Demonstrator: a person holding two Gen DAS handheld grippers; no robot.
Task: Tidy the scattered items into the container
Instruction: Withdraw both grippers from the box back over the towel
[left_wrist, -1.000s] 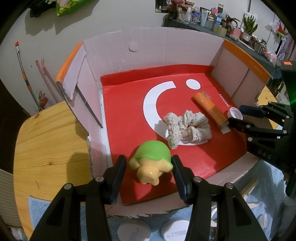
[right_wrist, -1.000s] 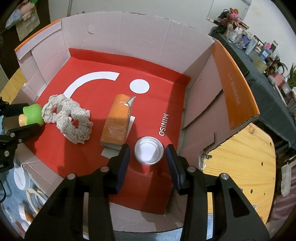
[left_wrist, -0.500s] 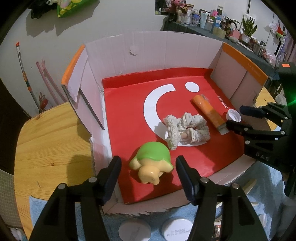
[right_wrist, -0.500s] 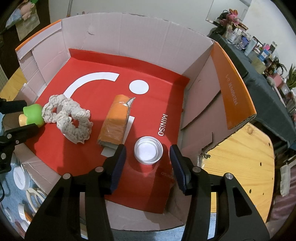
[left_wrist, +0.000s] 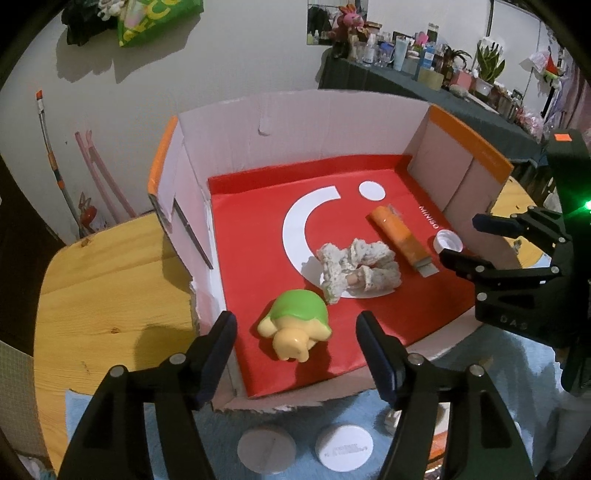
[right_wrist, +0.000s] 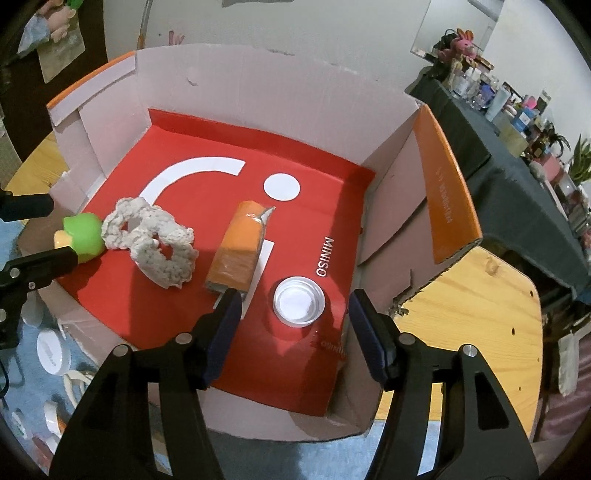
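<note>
Both claws hang over the near edge of the box (left_wrist: 332, 125), and both are spread wide with nothing between the fingers. The left gripper (left_wrist: 295, 334) straddles the turtle (left_wrist: 295, 325), which lies on the red liner at the box's near left corner, just beside the crochet piece (left_wrist: 360, 267). The right gripper (right_wrist: 293, 317) brackets the cap (right_wrist: 299, 301), resting open side up at the box's near right corner, next to the orange packet (right_wrist: 238, 245).

So four things are in, by the look of it. What remains sits outside the box on the blue cloth (left_wrist: 155, 424): two round lids (left_wrist: 306, 448) just in front of the near wall, and more small white bits further along that wall.

I'd say the sensible step is to lift both claws straight up until they are above the near wall, so no finger clips the turtle or cap. Then drop onto one lid squarely; it's flat and low, so the fingers should pinch its rim.
</note>
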